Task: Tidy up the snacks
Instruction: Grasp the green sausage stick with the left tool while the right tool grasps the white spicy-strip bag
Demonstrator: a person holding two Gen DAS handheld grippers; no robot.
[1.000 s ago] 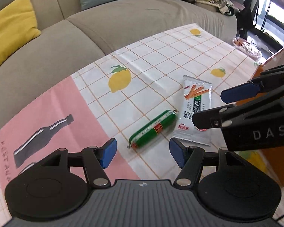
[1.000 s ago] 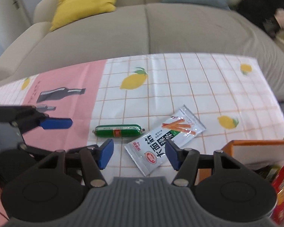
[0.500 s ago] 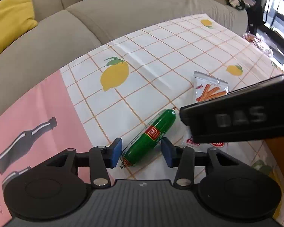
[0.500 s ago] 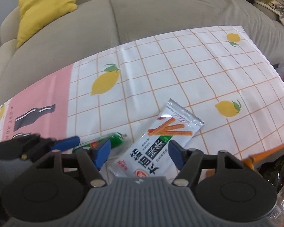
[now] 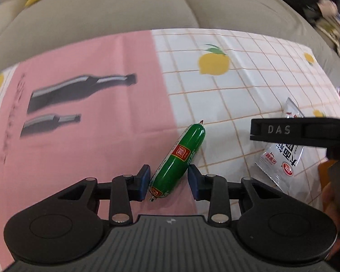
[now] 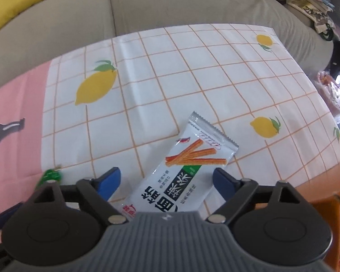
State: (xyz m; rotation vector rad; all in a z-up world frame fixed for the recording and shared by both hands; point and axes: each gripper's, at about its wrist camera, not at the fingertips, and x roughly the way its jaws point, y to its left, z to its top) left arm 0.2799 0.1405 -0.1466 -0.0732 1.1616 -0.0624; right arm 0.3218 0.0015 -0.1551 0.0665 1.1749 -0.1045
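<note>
Left gripper (image 5: 168, 182) closing around green sausage (image 5: 178, 161), slick, firm; right gripper (image 6: 165, 184) opening over light crinkly packet (image 6: 181, 172); take both mid-body.

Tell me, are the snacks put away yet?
Not yet. The green sausage and the white snack packet both lie on the tablecloth. The left gripper is closing around the sausage; the right gripper is opening over the packet. Lifting and sorting both remain.
</note>
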